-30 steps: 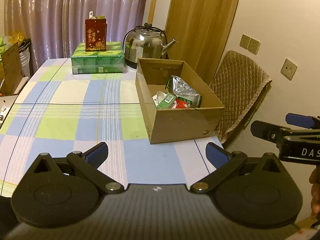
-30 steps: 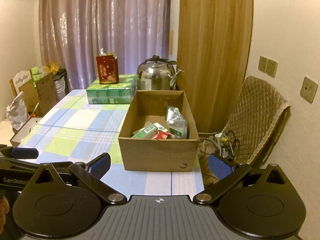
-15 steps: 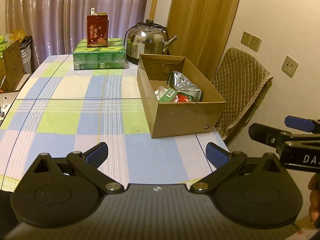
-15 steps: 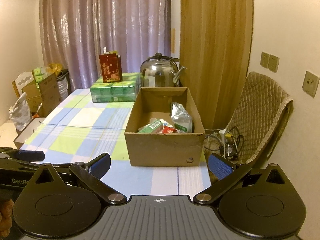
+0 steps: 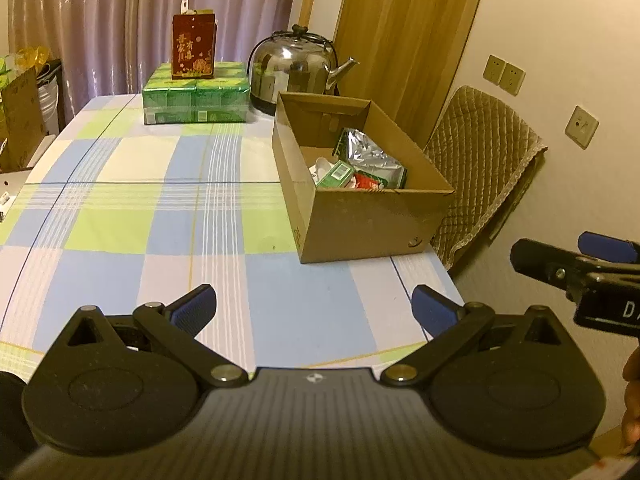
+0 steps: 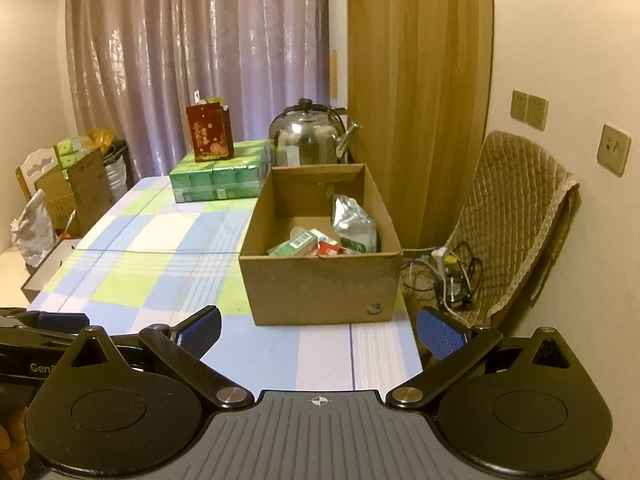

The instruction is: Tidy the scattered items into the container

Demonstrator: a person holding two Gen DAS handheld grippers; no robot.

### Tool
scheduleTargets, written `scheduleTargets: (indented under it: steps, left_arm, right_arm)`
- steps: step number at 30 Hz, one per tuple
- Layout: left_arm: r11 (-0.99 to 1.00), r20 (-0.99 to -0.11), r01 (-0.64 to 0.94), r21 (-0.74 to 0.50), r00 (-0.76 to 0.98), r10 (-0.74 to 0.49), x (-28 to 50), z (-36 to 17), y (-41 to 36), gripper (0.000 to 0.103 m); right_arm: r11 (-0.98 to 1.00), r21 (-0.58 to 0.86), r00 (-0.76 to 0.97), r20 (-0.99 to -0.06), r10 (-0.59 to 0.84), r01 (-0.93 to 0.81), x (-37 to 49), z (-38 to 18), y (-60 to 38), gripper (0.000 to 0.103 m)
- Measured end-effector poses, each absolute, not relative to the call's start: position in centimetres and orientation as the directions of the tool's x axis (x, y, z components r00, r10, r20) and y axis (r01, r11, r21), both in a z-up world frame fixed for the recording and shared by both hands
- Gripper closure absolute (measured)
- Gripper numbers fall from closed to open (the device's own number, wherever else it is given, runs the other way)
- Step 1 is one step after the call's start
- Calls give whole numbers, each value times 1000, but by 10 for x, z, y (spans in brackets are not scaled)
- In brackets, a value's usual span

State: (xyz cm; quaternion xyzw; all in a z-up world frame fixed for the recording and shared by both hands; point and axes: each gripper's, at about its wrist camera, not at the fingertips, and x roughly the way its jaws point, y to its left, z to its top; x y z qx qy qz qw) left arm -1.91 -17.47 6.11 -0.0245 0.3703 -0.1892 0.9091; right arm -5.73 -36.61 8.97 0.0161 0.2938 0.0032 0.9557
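Observation:
An open cardboard box [image 5: 360, 220] stands at the right side of the checked table; it also shows in the right wrist view [image 6: 320, 284]. Inside lie a silver foil pouch [image 5: 370, 156], a green carton [image 5: 336, 174] and a red packet [image 5: 368, 182]; the right wrist view shows the pouch [image 6: 354, 226] and the carton [image 6: 296, 242] too. My left gripper [image 5: 314, 308] is open and empty above the table's near edge. My right gripper [image 6: 318, 330] is open and empty, in front of the box. The right gripper's fingers [image 5: 560, 264] show at the right of the left wrist view.
A green wrapped pack [image 5: 196, 98] with a red gift box [image 5: 194, 46] on top and a steel kettle [image 5: 296, 66] stand at the table's far end. A quilted chair [image 6: 516, 216] is right of the table. Cardboard boxes and bags [image 6: 72, 188] stand left.
Both grippers have drawn back a little from the box and risen slightly; the box looks a bit farther away. Both stay open and empty.

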Motion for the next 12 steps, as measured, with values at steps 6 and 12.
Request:
scheduleTargets:
  steps: [6,12]
  left_arm:
    - [930,-675,324,-173,649,-351,-16,54,-175,1]
    - [932,-683,322,-166,644,-344,-14,47,-175,1]
  right_arm:
    - [999,40,819,-573,10,16,-57,82,-370,2]
    - [999,44,811,-585,7,24,-56,75,-372,2]
